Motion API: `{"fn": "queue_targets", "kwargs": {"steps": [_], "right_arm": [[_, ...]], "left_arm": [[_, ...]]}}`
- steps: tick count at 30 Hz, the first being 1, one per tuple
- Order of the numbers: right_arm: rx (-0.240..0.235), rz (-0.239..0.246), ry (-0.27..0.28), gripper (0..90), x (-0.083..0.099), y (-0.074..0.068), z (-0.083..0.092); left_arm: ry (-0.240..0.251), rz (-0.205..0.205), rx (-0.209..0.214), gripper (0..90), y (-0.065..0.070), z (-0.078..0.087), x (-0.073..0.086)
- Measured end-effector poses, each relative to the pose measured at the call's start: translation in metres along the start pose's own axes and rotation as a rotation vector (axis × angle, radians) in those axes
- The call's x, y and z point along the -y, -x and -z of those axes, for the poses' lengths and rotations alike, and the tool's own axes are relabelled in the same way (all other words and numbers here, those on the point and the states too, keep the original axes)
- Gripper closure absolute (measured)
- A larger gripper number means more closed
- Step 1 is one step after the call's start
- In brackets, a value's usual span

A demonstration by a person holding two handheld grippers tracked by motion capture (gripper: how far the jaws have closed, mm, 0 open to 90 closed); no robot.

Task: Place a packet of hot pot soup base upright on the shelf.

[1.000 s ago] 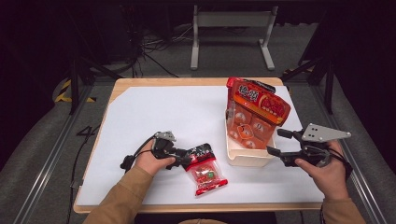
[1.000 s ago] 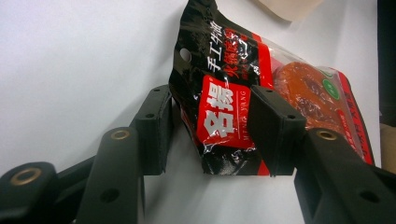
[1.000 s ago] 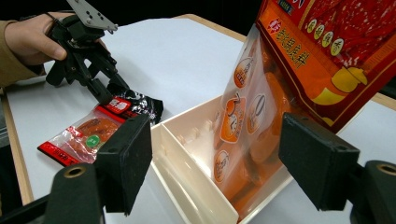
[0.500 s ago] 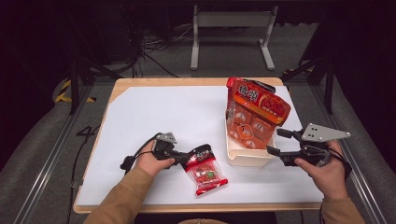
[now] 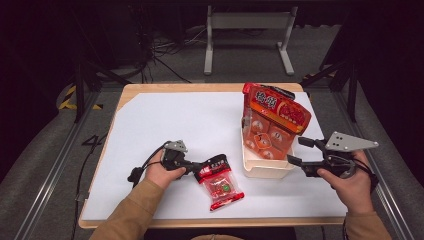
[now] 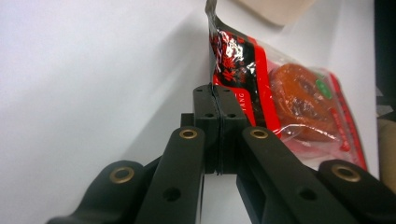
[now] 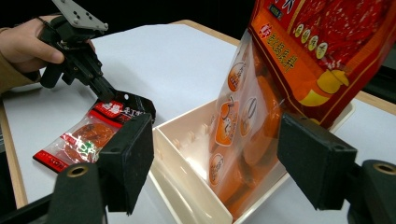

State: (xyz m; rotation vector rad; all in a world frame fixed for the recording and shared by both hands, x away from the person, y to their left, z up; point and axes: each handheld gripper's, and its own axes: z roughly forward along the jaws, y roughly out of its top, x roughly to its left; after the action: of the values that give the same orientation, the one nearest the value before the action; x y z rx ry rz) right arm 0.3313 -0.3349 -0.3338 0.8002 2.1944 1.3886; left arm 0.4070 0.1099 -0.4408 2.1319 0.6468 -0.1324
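A small red snack packet (image 5: 220, 182) with a black top lies on the white sheet near the front edge. My left gripper (image 5: 197, 167) has just been closing, and its jaws now pinch the packet's black top edge (image 6: 224, 60) between them. The left gripper view shows the pads pressed together on the foil. A large orange bag (image 5: 275, 117) stands upright in a cream box (image 5: 265, 170). My right gripper (image 5: 296, 151) hovers open just right of the box. In the right gripper view its pads (image 7: 135, 154) stand wide apart, with the box end and the bag (image 7: 299, 56) beyond them.
The white sheet (image 5: 190, 120) covers a wooden table whose edge (image 5: 200, 87) shows at the back. A metal stand and cables sit on the dark floor behind. The left gripper (image 7: 105, 93) and the packet (image 7: 84, 137) appear left of the box (image 7: 182, 154).
The left gripper's jaws have drawn together on the packet's top edge. Both hands, the packet, the bag and the box keep their places.
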Motion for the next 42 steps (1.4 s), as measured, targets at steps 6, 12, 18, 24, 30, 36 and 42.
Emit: {"fn": "queue_targets", "kwargs": {"steps": [6, 12, 18, 24, 30, 36, 42], "right_arm": [[0.000, -0.019, 0.011, 31.5, 0.000, 0.003, 0.003], [0.004, -0.017, 0.013, 35.9, -0.001, 0.004, 0.006], [-0.001, -0.024, 0.026, 37.2, -0.002, 0.005, 0.011], [0.006, -0.035, 0.034, 37.2, -0.002, 0.006, 0.013], [0.007, -0.040, 0.033, 37.1, -0.001, 0.007, 0.014], [0.003, -0.049, 0.032, 37.1, 0.000, 0.008, 0.014], [0.012, -0.059, 0.029, 36.8, 0.003, 0.012, 0.014]], "left_arm": [[0.028, -0.015, 0.012, 90.0, 0.008, 0.009, -0.007], [0.090, -0.019, 0.027, 90.0, 0.015, 0.021, -0.014], [0.161, -0.057, 0.016, 90.0, 0.024, 0.040, -0.023], [0.181, -0.111, -0.011, 90.0, 0.034, 0.052, -0.031], [0.207, -0.180, -0.035, 90.0, 0.047, 0.062, -0.039], [0.220, -0.228, -0.072, 90.0, 0.054, 0.074, -0.045], [0.240, -0.245, -0.072, 90.0, 0.055, 0.084, -0.047]]}}
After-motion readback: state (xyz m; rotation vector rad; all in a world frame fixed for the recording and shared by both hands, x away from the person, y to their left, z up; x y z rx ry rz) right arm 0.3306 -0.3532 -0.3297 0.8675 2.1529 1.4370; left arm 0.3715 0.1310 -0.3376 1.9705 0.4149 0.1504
